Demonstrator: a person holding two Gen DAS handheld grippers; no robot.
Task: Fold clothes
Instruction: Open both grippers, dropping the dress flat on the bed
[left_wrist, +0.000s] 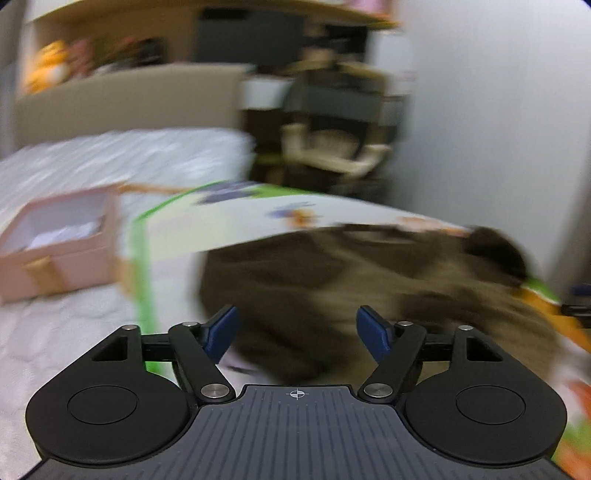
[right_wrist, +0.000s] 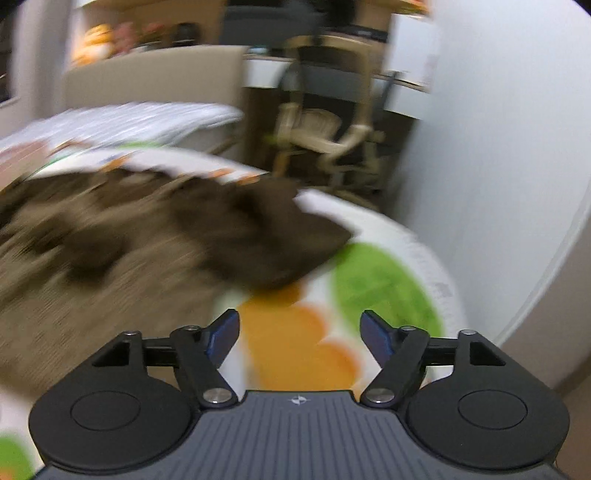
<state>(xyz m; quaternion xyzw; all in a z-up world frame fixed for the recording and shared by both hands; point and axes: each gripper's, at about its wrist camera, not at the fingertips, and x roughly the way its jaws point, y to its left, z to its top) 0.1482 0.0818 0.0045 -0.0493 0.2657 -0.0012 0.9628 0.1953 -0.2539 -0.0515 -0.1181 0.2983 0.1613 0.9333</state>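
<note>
A brown garment (left_wrist: 369, 280) lies crumpled on a colourful printed mat (left_wrist: 258, 214) spread over the bed. It also shows in the right wrist view (right_wrist: 129, 240), on the left, on the same mat (right_wrist: 376, 280). My left gripper (left_wrist: 297, 332) is open and empty, above the garment's near edge. My right gripper (right_wrist: 299, 336) is open and empty, above the mat's orange and green print, just right of the garment. Both views are blurred by motion.
A pink open box (left_wrist: 55, 243) sits on the white quilted bed (left_wrist: 74, 332) at the left. A beige headboard (left_wrist: 129, 99) stands behind. An office chair (right_wrist: 317, 129) and a desk stand beyond the bed. A white wall (right_wrist: 498, 147) is on the right.
</note>
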